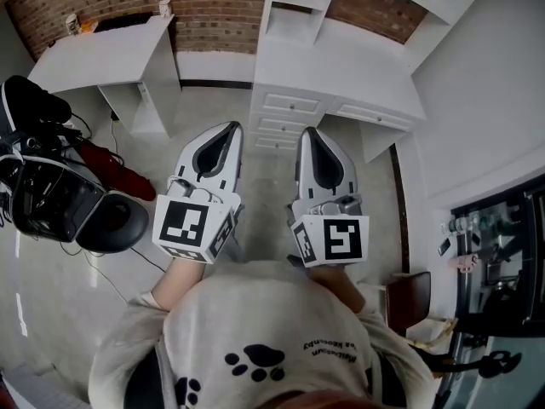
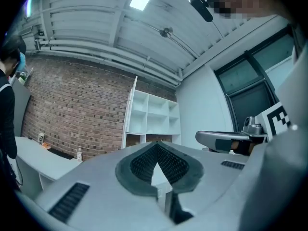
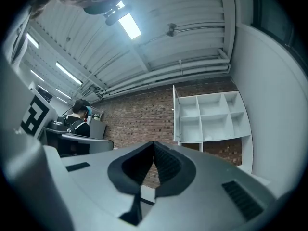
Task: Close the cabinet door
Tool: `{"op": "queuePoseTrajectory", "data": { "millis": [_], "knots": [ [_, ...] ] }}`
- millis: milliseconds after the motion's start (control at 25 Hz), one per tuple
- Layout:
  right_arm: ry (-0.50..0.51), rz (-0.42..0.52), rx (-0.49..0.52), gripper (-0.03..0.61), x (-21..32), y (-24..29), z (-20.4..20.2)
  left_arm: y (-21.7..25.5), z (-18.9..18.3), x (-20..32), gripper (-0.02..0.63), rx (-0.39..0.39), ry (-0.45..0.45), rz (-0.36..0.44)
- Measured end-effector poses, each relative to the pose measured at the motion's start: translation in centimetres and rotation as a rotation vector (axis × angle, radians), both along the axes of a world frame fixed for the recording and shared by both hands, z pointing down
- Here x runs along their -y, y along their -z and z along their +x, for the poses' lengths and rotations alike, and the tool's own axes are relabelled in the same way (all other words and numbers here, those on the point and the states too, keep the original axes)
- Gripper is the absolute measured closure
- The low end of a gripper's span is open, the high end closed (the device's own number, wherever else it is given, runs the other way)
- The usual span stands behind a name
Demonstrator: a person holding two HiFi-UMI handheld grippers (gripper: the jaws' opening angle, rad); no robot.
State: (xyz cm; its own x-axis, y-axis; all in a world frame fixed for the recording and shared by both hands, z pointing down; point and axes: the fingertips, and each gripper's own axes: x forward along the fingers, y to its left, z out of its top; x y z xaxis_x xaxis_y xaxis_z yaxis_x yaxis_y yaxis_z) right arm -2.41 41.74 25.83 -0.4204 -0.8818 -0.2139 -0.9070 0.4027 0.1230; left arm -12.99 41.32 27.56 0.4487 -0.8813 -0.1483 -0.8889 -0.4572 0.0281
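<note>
The left claw [image 1: 230, 129] and the right claw [image 1: 307, 133], both pressed together and empty, face the upright cabinet door [image 3: 176, 114], well ahead between them.

Head view: sat up on the person's head, looked steeply down over the left gripper [image 1: 228, 128] and right gripper [image 1: 308, 133], both close.
Left gripper view: rode that gripper, faced along its jaws, tipped slightly up.
Right gripper view: same deal, other hand.
Shared: all three caught the white shelf unit [image 2: 154, 117] and brick wall [image 3: 137, 114], well off from the grippers.
</note>
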Motion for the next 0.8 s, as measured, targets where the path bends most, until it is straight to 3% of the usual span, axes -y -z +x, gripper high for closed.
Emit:
{"op": "queuePoseTrajectory", "data": {
  "millis": [400,800],
  "knots": [
    [-0.109,0.003,0.018,0.568,14.9,0.3,-3.1,0.2,-3.5,15.7,0.606,-0.002,-0.106,0.005],
    [-0.192,-0.024,0.002,0.568,21.8,-0.4,-4.4,-0.6,-4.4,23.9,0.606,-0.018,-0.194,-0.021]
  ]
}}
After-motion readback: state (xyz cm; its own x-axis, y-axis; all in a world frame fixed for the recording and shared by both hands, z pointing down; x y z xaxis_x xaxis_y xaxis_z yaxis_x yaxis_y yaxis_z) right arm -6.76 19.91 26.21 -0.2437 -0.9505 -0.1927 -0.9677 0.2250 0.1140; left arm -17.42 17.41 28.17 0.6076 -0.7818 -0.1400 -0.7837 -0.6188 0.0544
